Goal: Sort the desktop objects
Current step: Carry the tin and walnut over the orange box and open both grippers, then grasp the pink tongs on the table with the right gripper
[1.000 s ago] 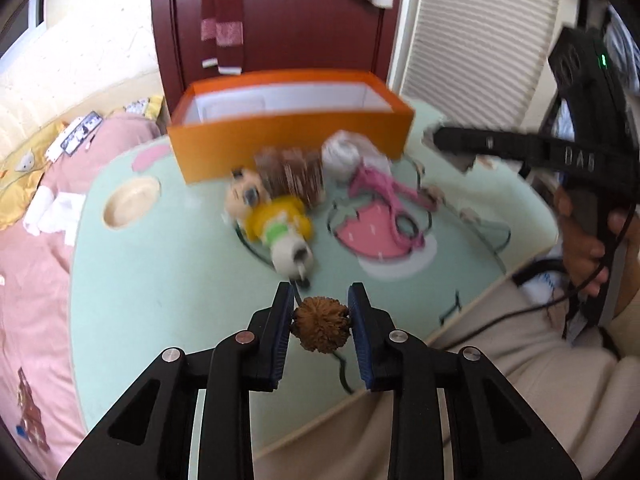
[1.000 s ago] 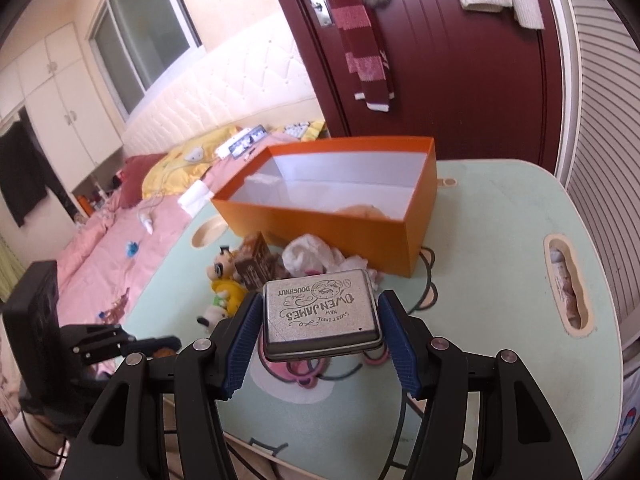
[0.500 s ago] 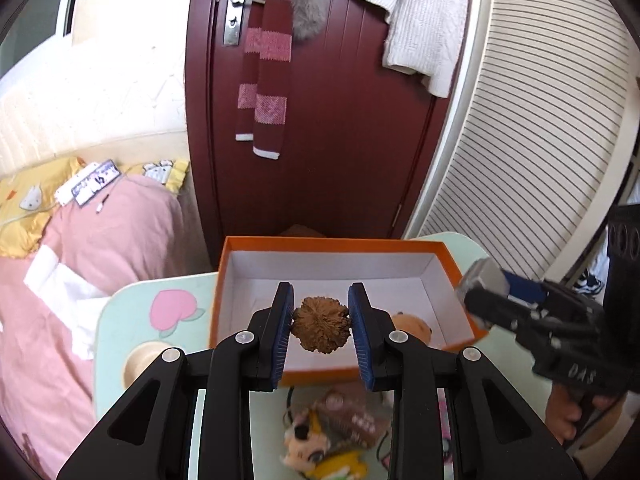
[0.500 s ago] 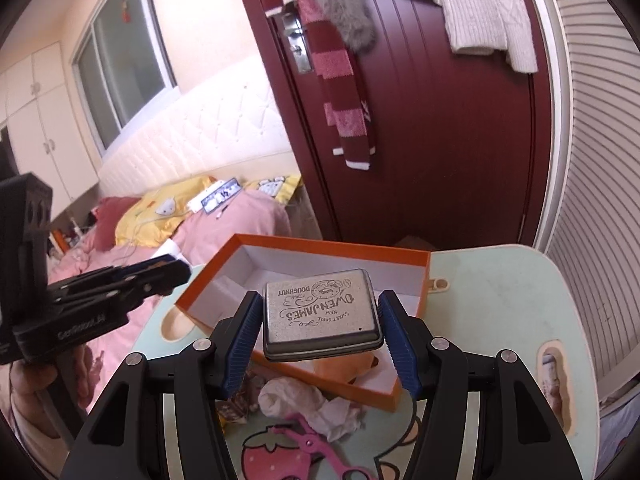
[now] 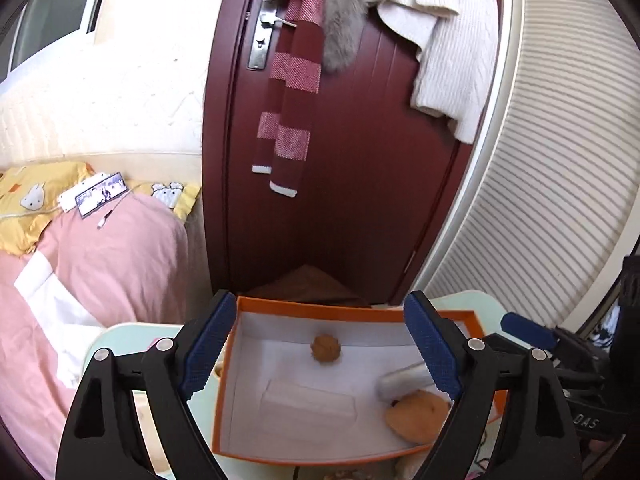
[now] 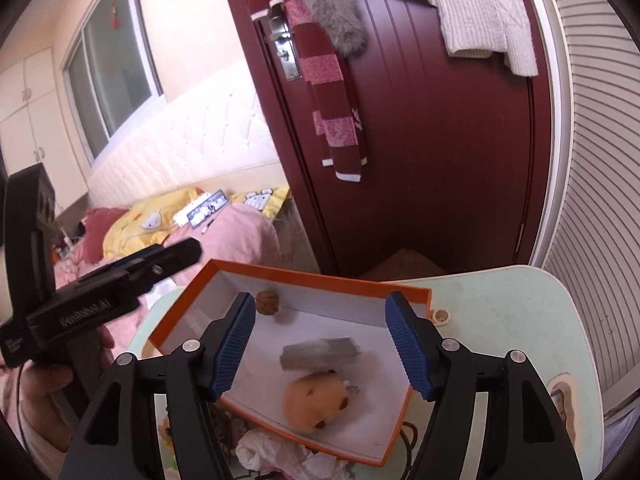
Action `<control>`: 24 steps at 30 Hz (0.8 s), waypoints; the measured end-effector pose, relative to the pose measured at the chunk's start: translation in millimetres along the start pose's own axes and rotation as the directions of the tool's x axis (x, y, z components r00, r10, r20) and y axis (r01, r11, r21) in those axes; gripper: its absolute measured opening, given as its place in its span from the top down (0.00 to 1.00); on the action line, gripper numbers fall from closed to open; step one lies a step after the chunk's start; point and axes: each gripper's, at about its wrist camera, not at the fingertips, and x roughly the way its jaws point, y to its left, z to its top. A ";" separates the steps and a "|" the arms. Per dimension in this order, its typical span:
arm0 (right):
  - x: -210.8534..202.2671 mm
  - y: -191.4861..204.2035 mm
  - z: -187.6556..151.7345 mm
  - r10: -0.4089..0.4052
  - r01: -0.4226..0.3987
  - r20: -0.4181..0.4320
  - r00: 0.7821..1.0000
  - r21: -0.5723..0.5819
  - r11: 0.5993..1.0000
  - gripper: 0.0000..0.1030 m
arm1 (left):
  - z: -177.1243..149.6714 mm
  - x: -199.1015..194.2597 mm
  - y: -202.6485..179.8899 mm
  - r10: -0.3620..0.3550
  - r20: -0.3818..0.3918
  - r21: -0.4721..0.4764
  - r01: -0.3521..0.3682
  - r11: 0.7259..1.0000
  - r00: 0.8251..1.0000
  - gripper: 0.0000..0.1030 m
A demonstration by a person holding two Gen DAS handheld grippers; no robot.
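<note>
Bedroom table [image 6: 500, 312]: both claws opening, empty; walnut [image 5: 326, 349], tin [image 6: 318, 353] below in orange box [image 5: 224, 420].

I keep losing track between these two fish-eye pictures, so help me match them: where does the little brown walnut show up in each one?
Left wrist view: the walnut sits below centre, by the far wall inside the orange box.
Right wrist view: the walnut is left of centre, near the box's far-left corner, just above one blue finger pad.
Shared landmark: the tan plush toy in the same box, nearer the camera in both.
</note>
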 end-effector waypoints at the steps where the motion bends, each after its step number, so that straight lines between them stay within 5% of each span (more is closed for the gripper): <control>1: -1.4 -1.9 -0.6 -0.003 0.003 0.000 1.000 0.002 1.000 0.33 | 0.9 -2.9 3.9 0.000 -0.004 -0.013 0.000 1.000 1.000 0.17; 11: -25.5 -20.5 -20.4 -0.014 0.016 -0.044 0.999 0.050 0.999 0.25 | -30.7 -37.4 43.0 0.046 -0.055 -0.131 -0.053 0.990 0.997 0.17; 24: -29.0 22.4 -99.7 0.040 -0.074 -0.269 0.962 -0.117 0.990 0.25 | -140.5 -59.0 18.1 0.034 -0.297 -0.005 -0.037 0.999 0.954 0.17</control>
